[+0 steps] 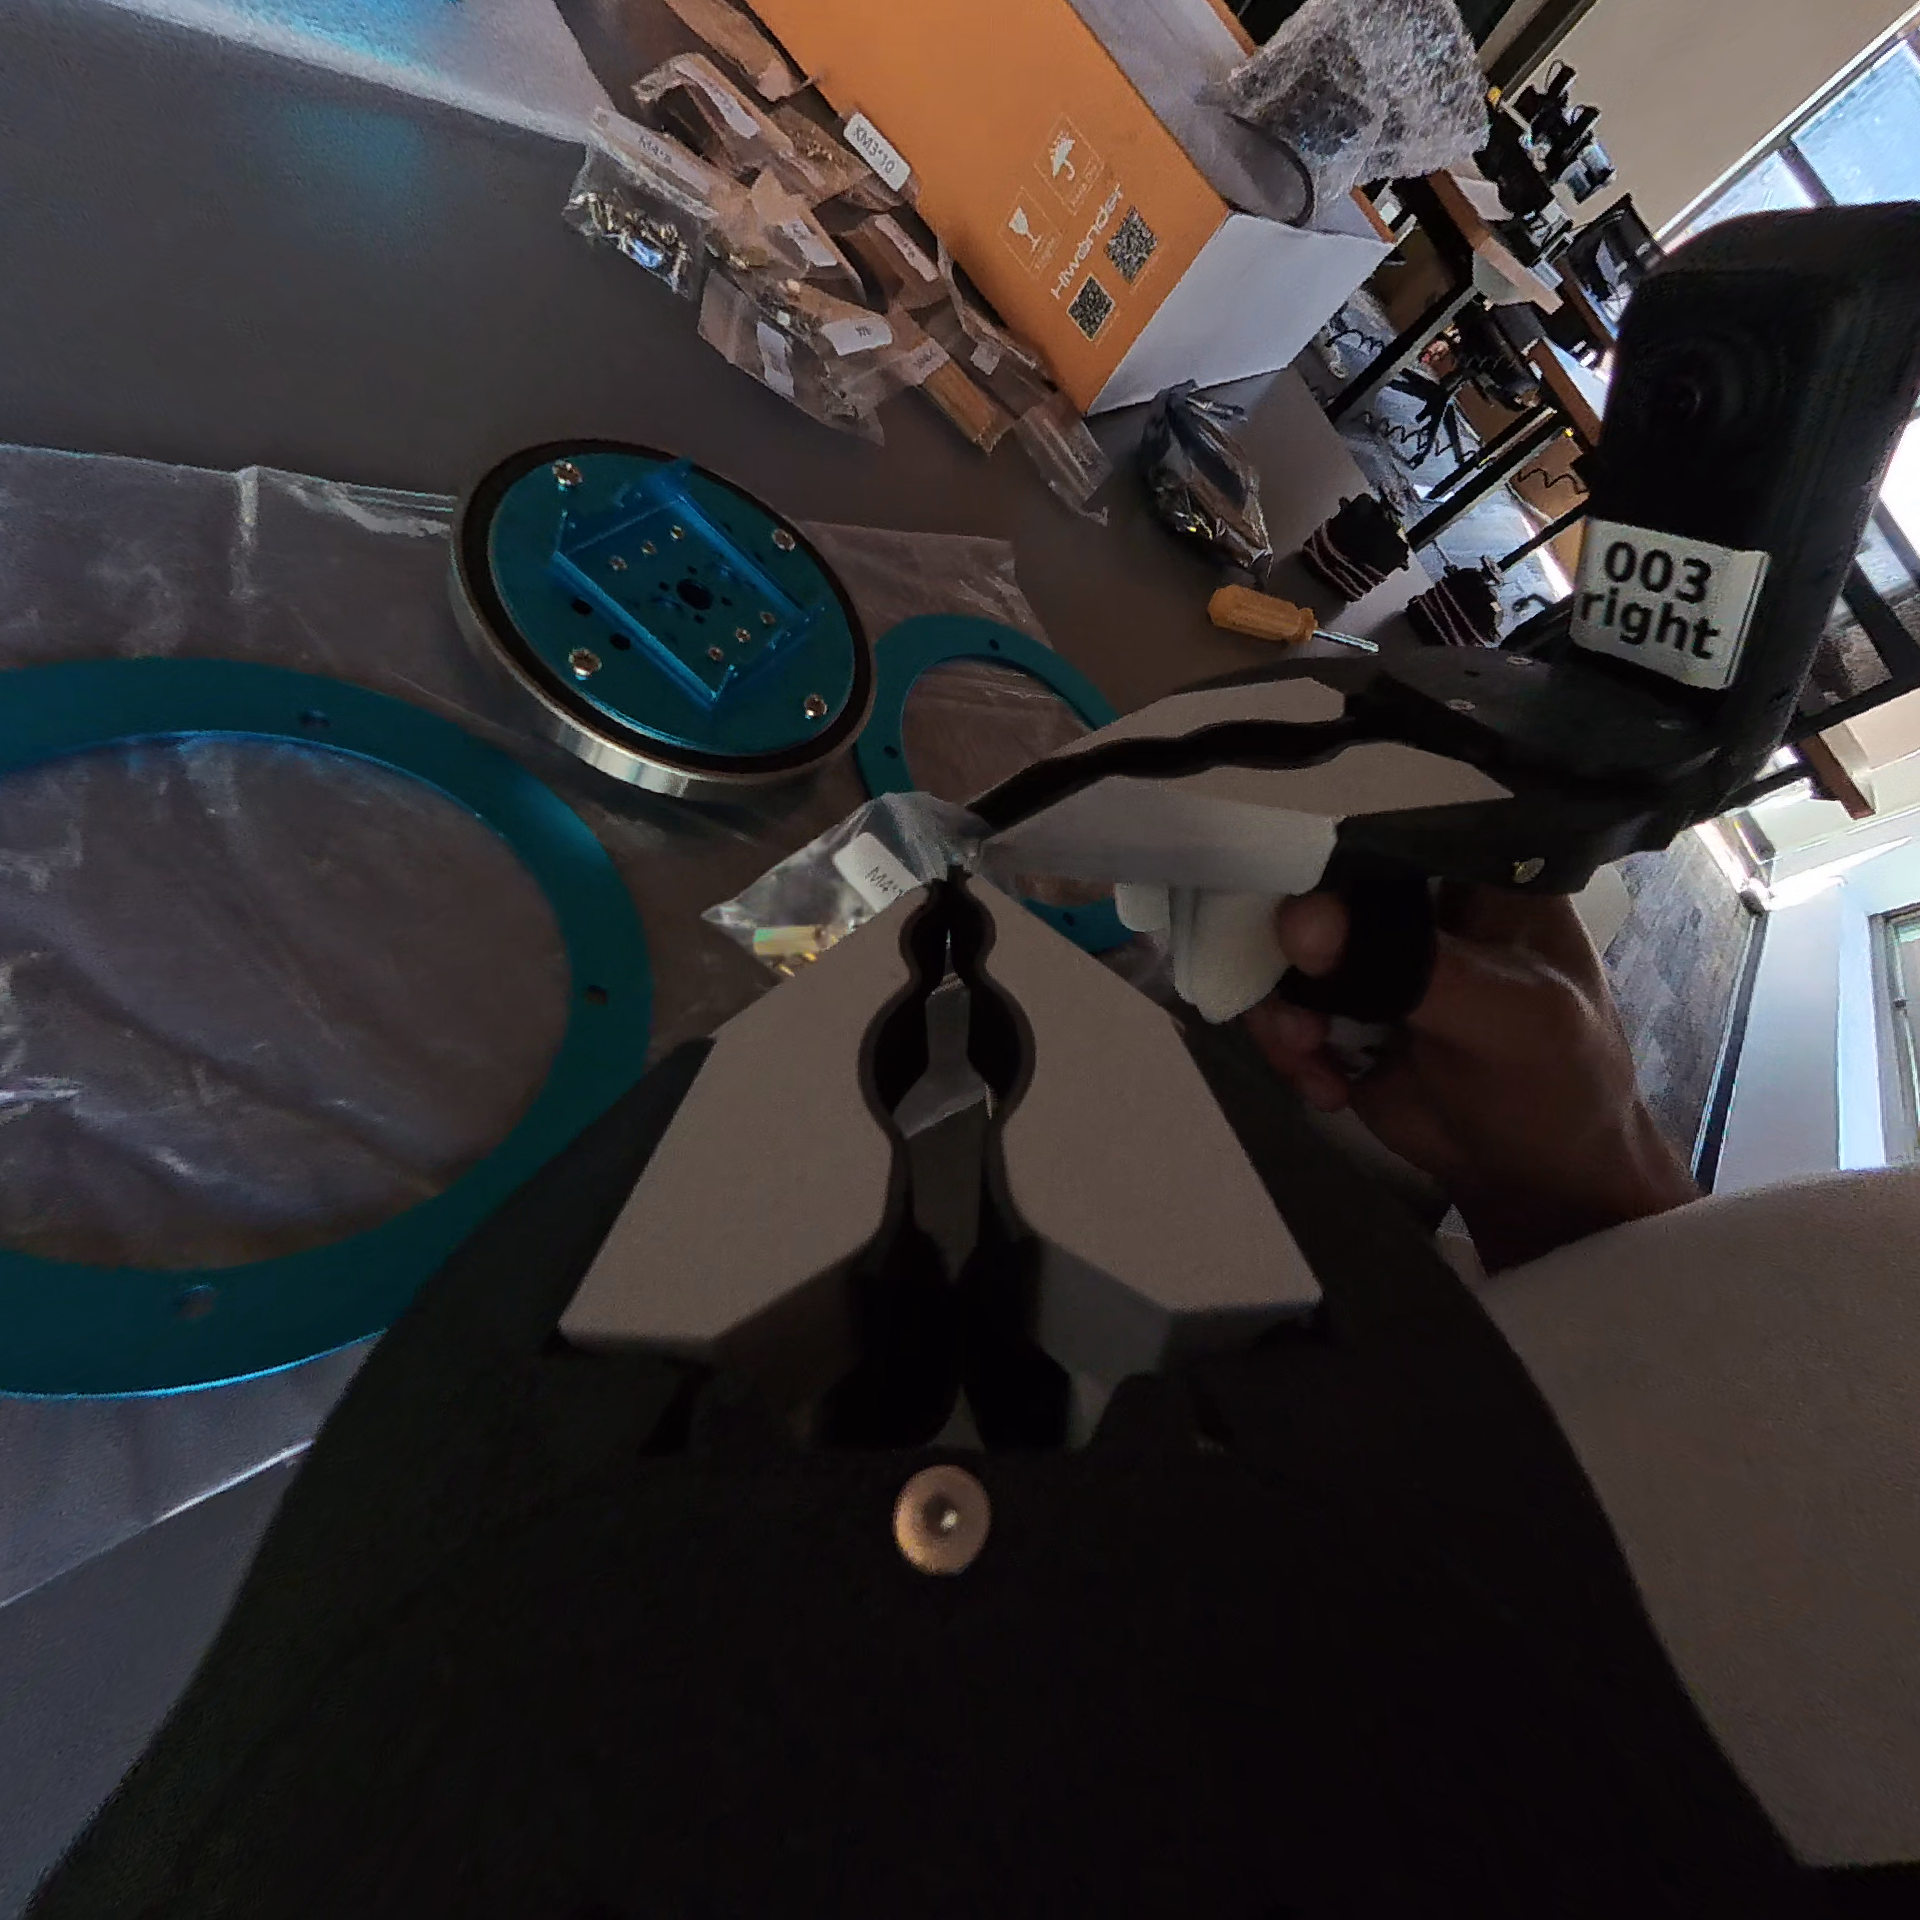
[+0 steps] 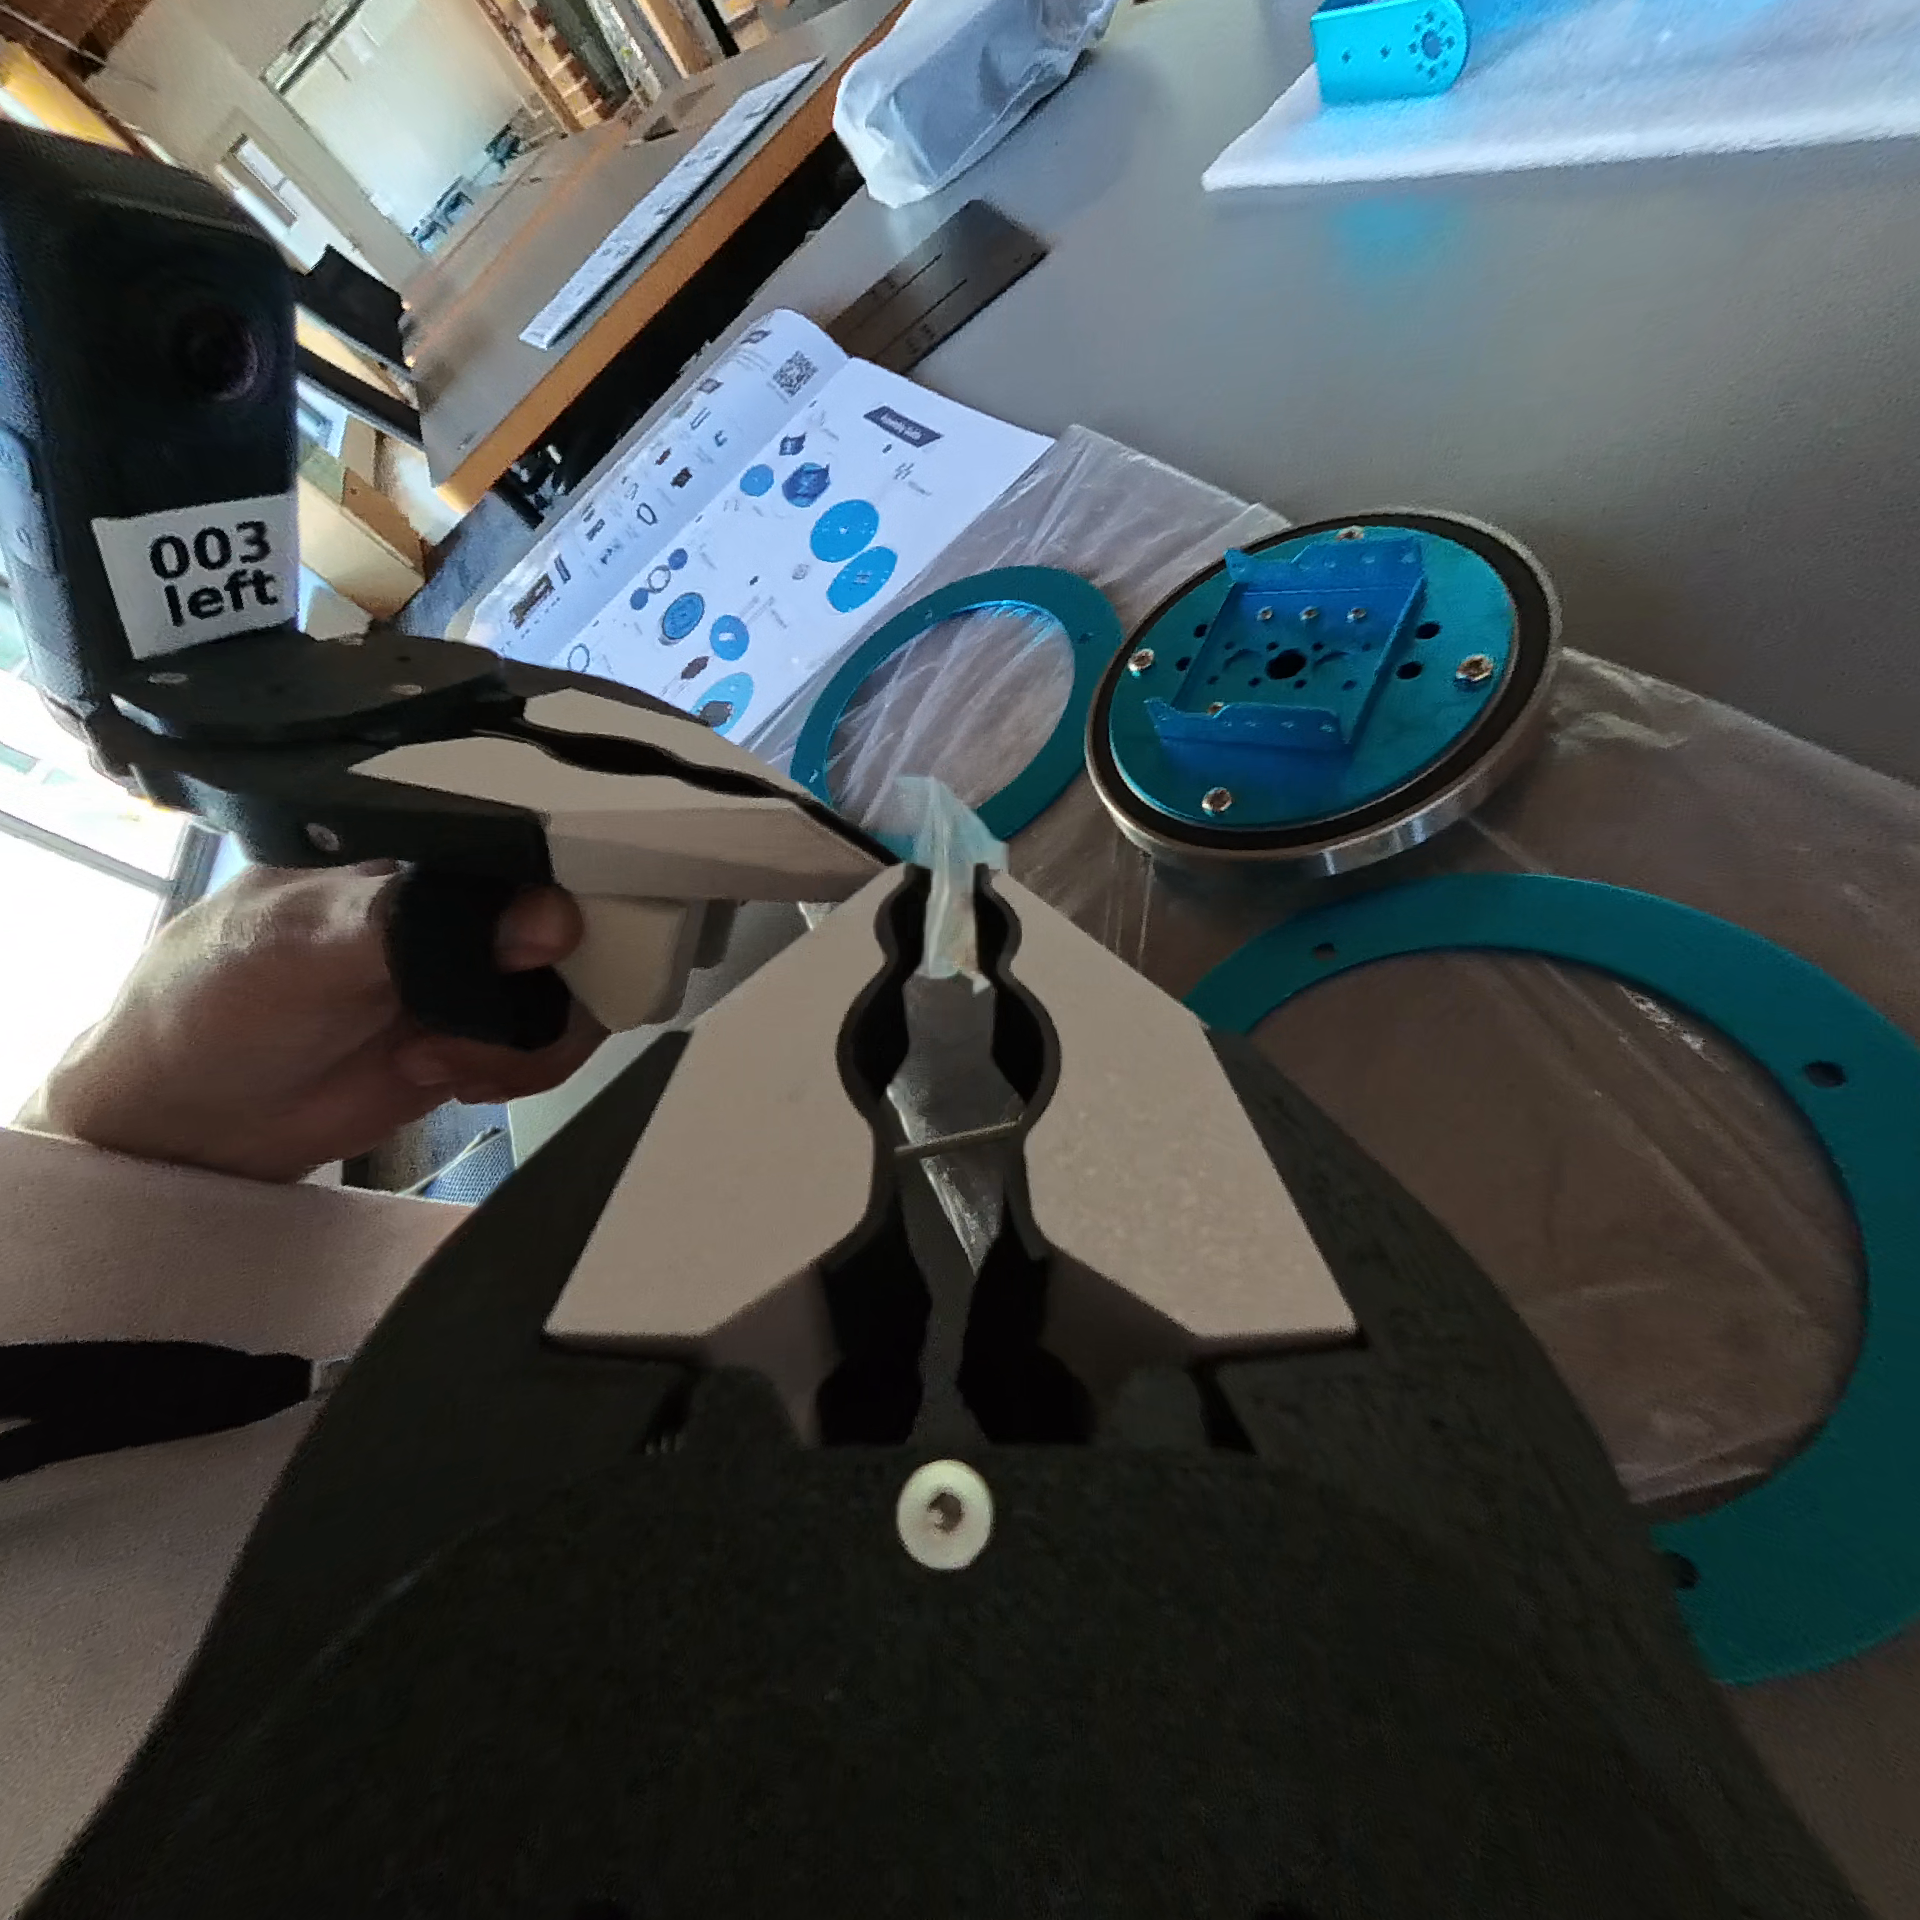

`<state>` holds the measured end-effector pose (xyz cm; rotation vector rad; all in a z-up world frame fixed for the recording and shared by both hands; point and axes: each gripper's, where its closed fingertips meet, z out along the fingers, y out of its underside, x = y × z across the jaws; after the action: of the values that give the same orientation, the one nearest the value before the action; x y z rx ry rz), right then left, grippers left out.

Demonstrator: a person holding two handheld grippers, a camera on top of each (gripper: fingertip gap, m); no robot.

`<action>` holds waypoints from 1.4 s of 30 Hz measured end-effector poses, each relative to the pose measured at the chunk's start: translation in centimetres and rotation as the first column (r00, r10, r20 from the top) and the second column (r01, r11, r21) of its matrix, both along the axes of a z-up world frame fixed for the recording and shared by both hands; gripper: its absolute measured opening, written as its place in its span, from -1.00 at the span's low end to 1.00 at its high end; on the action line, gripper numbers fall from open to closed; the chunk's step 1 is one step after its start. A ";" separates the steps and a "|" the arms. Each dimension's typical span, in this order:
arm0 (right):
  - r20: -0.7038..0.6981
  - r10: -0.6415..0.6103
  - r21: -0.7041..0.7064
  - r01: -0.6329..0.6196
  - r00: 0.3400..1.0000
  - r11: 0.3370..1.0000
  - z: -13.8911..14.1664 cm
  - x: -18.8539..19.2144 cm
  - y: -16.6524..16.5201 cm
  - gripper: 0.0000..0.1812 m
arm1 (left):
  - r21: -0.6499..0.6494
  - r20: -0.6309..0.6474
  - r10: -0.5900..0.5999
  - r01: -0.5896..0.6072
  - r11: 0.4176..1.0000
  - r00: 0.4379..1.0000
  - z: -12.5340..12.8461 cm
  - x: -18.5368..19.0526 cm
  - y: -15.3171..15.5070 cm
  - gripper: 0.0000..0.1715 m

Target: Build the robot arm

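A small clear plastic bag (image 1: 831,894) with a white label and small brass parts hangs above the table, pinched by both grippers. My left gripper (image 1: 951,883) is shut on its edge. My right gripper (image 1: 968,831) comes in from the right and is shut on the same bag. In the right wrist view the bag (image 2: 951,831) shows as a thin strip between my right gripper's (image 2: 945,878) closed tips, with the left gripper (image 2: 899,857) meeting it from the left. Below lies a round disc with a blue bracket (image 1: 665,623) (image 2: 1320,675).
A large teal ring (image 1: 125,707) (image 2: 1610,925) and a small teal ring (image 1: 935,644) (image 2: 997,587) lie on clear plastic sheet (image 1: 156,540). Farther off are an orange box (image 1: 987,156), several hardware bags (image 1: 779,260), a yellow-handled screwdriver (image 1: 1262,615) and an instruction sheet (image 2: 748,520). My two grippers' fingertips are within a few centimetres of each other.
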<state>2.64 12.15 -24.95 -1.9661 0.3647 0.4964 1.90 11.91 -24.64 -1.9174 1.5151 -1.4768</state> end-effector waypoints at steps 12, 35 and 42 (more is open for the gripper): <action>0.166 -0.001 -0.189 0.033 0.986 0.981 -2.1 0.7 0.4 -0.87 | 0.269 -0.036 -0.049 0.057 0.961 0.998 -0.3 0.6 1.0 -1.00; 0.581 0.038 0.412 -0.334 0.813 0.848 8.4 2.6 -3.7 -0.19 | -0.123 -0.177 -0.697 0.687 0.717 0.695 8.9 3.0 -4.3 -1.00; 0.665 -0.028 0.395 -0.320 0.746 0.861 9.0 2.6 -3.7 -0.31 | -0.018 -0.343 -0.666 0.705 0.709 0.662 9.5 4.3 -4.4 -1.00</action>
<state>5.24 8.50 -16.00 -1.5372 -0.3558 -0.0402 6.25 7.51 -15.17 -1.6327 2.6446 -1.2851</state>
